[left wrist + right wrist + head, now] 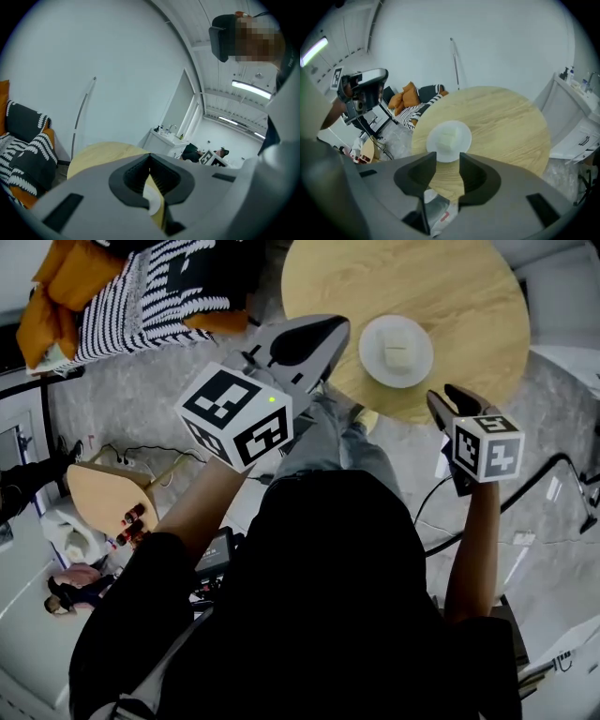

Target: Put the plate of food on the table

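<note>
Plate of food [396,351]: lies on desk [469,287], toward its near edge, straight ahead of your right gripper [447,159], fingers apart, empty; left gripper [328,334], fingers together, holding nothing.

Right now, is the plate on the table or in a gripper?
On the table. The plate lies flat on the wood, and the right gripper has its jaws apart with nothing between them.

The desk [469,296] runs off the head view's top edge; the pale food [397,354] on the plate [371,364] is too small to identify.
</note>
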